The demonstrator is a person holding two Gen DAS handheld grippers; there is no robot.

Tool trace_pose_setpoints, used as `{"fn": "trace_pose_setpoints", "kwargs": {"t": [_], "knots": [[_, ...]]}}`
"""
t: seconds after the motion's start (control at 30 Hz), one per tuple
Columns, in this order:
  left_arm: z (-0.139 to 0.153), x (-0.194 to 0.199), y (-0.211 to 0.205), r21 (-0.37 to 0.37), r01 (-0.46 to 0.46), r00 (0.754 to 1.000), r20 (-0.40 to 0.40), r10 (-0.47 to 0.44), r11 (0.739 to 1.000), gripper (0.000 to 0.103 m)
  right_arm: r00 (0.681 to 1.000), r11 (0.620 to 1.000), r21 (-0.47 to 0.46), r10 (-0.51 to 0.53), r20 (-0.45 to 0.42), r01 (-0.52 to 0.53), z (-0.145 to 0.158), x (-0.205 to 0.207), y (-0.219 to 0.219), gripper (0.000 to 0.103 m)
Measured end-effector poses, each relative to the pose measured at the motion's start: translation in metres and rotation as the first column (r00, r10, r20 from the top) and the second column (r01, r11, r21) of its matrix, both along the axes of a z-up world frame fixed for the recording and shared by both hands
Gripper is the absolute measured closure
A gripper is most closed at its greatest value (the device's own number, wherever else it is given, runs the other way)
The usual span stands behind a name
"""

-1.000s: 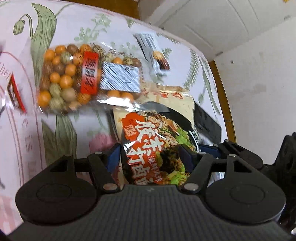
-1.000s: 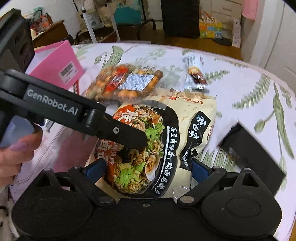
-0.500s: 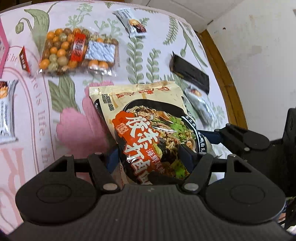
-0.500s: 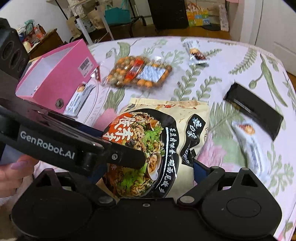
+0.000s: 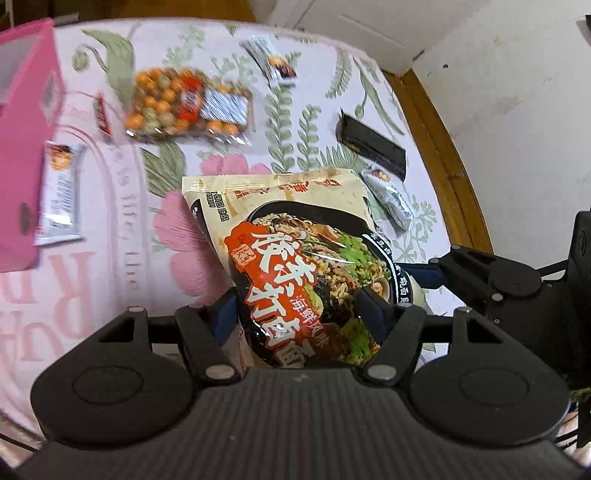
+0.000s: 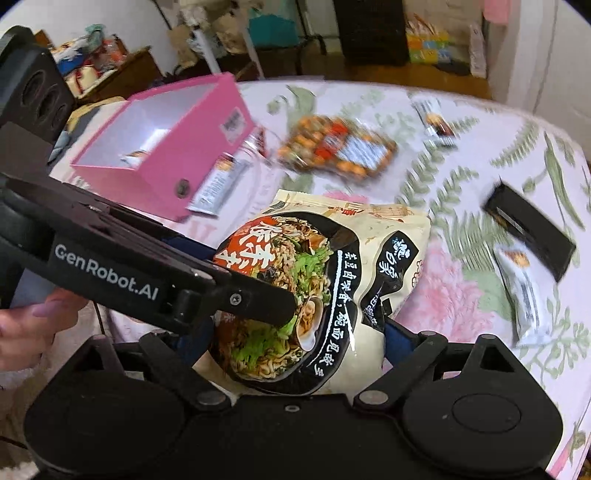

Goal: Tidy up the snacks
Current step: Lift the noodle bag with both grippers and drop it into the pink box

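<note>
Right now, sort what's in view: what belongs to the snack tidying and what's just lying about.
Job:
noodle bag, held by both grippers
nut pack
snack bars
pink box

Lying about:
black packet, contents unclear
room clutter

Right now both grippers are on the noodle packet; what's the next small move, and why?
Probably carry the noodle packet toward the pink box at the table's left. The left gripper is clamped on it, the right gripper straddles it while closing, and the box stands open with room inside.
</note>
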State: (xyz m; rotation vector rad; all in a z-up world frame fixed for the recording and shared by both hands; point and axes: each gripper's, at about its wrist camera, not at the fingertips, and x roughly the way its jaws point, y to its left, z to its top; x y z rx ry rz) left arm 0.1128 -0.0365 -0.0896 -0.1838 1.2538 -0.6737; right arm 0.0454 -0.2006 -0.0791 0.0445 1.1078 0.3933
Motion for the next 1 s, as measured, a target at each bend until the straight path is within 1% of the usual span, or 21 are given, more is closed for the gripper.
{"fn": "trace_pose_setpoints", "kwargs": {"t": [0.13,0.27,0.43,0.5,0.53,0.67,0.8,0.87,0.9,0.97,1.0], "knots": [[0.021,-0.009,0.033,-0.005,-0.035,0.998,0.046,0.035,0.999,0.037,0.997,0.999,0.004,0.040,0.070,-0.041,0.020,-0.007,0.021,0.014],[0.047,-0.018,0.072,-0.005,-0.078,0.991,0.105,0.078,0.997,0.037,0.983,0.993,0.011,0.111,0.147,-0.114,0.043,-0.012,0.051,0.018],[0.075,-0.017,0.129,-0.009,-0.140,0.975,0.174,0.139,0.990,0.036,0.957,0.979,0.026,0.192,0.216,-0.202,0.069,0.003,0.091,0.023],[0.082,-0.013,0.150,0.002,-0.169,0.967,0.196,0.165,0.986,0.036,0.942,0.969,0.020,0.236,0.240,-0.247,0.076,0.014,0.111,0.028],[0.086,-0.009,0.161,0.013,-0.187,0.962,0.207,0.181,0.982,0.036,0.936,0.964,0.021,0.252,0.246,-0.265,0.077,0.022,0.120,0.029],[0.091,0.013,0.199,0.058,-0.249,0.944,0.239,0.229,0.967,0.036,0.921,0.946,0.046,0.300,0.248,-0.321,0.076,0.057,0.158,0.032],[0.089,0.044,0.230,0.113,-0.301,0.927,0.267,0.263,0.947,0.037,0.914,0.932,0.087,0.321,0.249,-0.351,0.066,0.094,0.195,0.032],[0.082,0.059,0.246,0.130,-0.324,0.920,0.276,0.279,0.937,0.036,0.912,0.926,0.106,0.328,0.246,-0.361,0.056,0.110,0.211,0.032],[0.077,0.067,0.255,0.125,-0.343,0.913,0.275,0.300,0.931,0.036,0.911,0.923,0.115,0.331,0.245,-0.366,0.050,0.119,0.218,0.032],[0.061,0.082,0.271,0.112,-0.384,0.904,0.246,0.349,0.917,0.036,0.917,0.921,0.137,0.329,0.226,-0.364,0.036,0.134,0.231,0.032],[0.054,0.087,0.278,0.111,-0.400,0.900,0.237,0.367,0.910,0.036,0.924,0.922,0.154,0.323,0.203,-0.356,0.029,0.141,0.237,0.032]]}}
